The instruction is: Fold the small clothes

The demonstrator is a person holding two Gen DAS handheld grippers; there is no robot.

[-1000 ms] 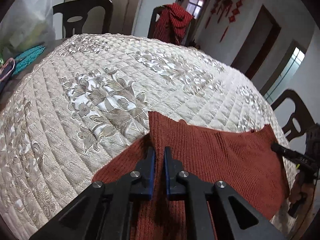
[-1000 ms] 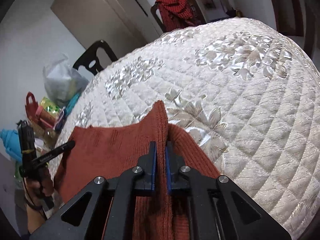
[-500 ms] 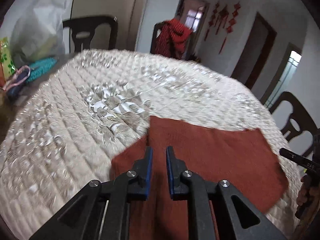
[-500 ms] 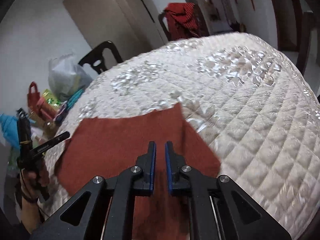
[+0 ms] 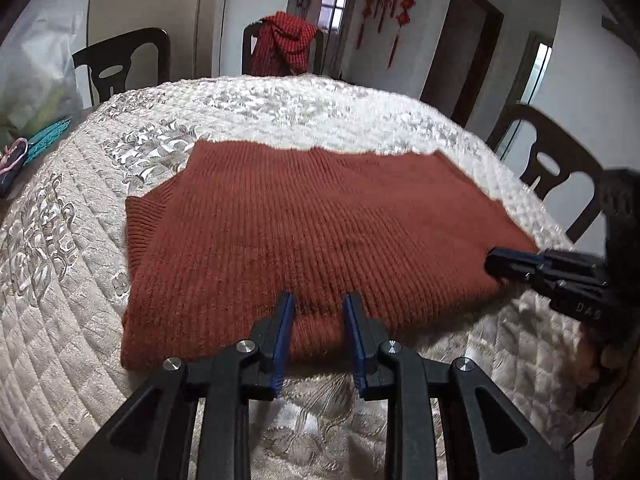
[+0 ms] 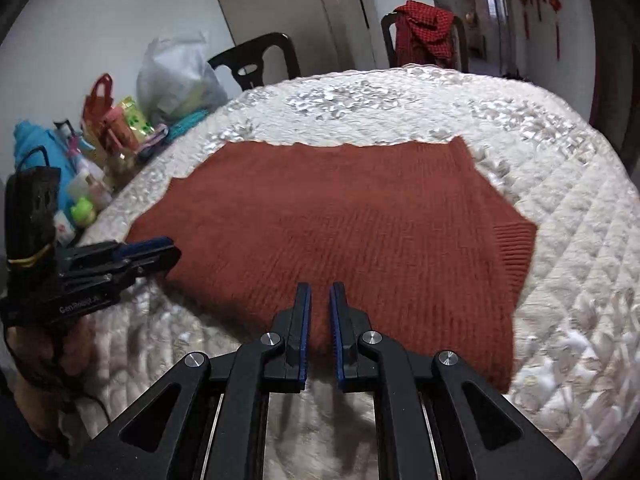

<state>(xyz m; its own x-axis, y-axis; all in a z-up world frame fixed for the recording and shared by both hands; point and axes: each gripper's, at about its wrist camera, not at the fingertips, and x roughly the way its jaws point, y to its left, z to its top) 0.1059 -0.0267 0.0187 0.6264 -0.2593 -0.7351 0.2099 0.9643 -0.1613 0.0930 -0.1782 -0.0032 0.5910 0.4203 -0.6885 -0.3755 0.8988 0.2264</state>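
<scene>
Your left gripper (image 5: 318, 312) is opening, freeing the rust sweater (image 5: 320, 232), now lying flat near the surface's (image 5: 60, 280) front edge; your right gripper (image 6: 320, 304) is staying narrow, gripping nothing.

Sweater's (image 5: 320, 216) near hem behind gripper fingers (image 5: 282, 340), person's hand (image 5: 600, 364) cut off at frame edge
</scene>
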